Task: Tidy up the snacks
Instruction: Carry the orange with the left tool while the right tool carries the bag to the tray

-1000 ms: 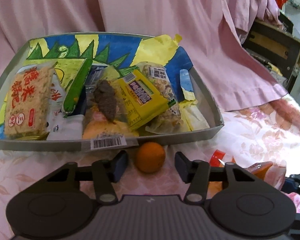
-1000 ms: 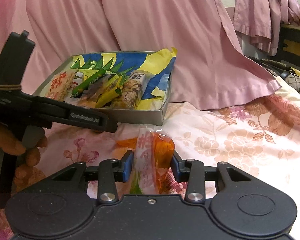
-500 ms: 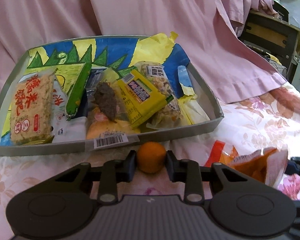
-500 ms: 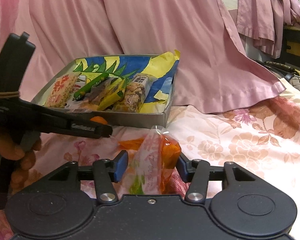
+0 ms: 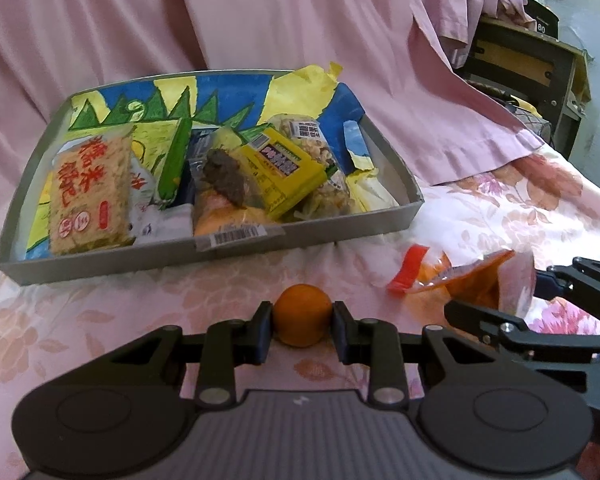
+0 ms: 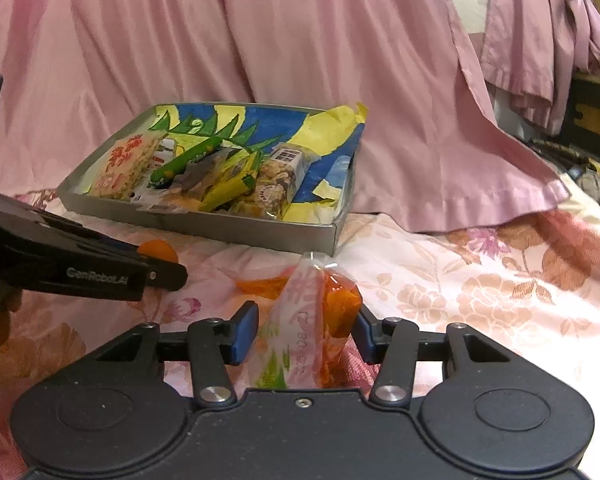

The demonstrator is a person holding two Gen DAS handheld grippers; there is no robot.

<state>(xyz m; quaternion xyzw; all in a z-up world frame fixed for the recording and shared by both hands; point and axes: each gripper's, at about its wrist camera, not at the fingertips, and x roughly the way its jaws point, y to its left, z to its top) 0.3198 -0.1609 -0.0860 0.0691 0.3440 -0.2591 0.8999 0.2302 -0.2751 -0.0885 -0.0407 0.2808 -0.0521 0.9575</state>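
A grey tray (image 5: 300,236) lined with blue, yellow and green paper holds several snack packets, among them a rice cracker pack (image 5: 88,192) and a yellow box (image 5: 284,168). It also shows in the right wrist view (image 6: 260,236). My left gripper (image 5: 302,328) is shut on a small orange fruit (image 5: 302,320), just in front of the tray. My right gripper (image 6: 306,332) is open around an orange and clear snack bag (image 6: 316,332), which lies on the floral cloth; the bag also shows in the left wrist view (image 5: 472,280).
A pink draped cloth (image 5: 260,20) hangs behind the tray. A floral cloth (image 6: 480,280) covers the surface. A dark wooden piece of furniture (image 5: 528,56) stands at the far right.
My left gripper closed on the orange fruit and lifted it slightly. My right gripper's jaws opened wider around the snack bag.
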